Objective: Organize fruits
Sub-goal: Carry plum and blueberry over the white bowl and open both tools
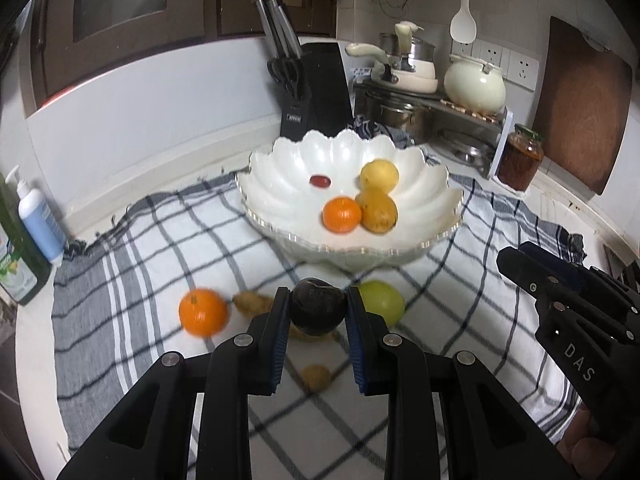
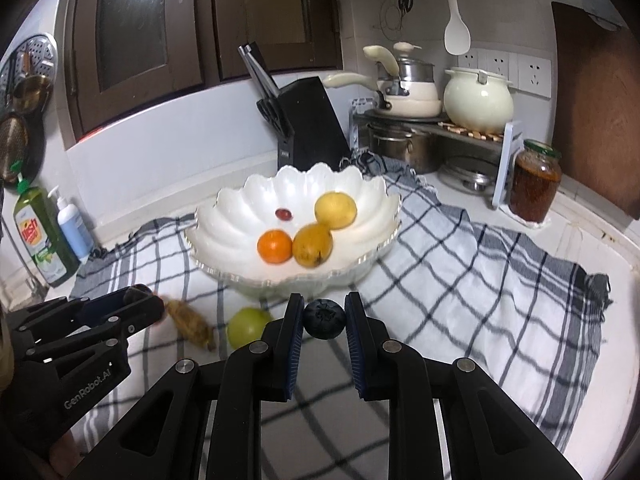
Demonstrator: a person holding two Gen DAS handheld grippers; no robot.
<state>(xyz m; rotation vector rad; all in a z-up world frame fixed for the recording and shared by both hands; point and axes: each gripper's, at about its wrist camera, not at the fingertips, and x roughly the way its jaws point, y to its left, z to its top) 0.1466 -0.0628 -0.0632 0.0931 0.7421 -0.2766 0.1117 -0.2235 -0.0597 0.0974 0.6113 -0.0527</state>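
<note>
My left gripper is shut on a dark purple plum, held above the checked cloth in front of the white scalloped bowl. My right gripper is shut on a blueberry, also just short of the bowl. The bowl holds an orange, two yellow fruits and a small red fruit. On the cloth lie an orange, a green fruit, a brown piece and a small tan fruit.
A knife block stands behind the bowl. A rack with pots and a cream kettle is at the back right, with a jar beside it. Soap bottles stand at the left edge. A cutting board leans at the right.
</note>
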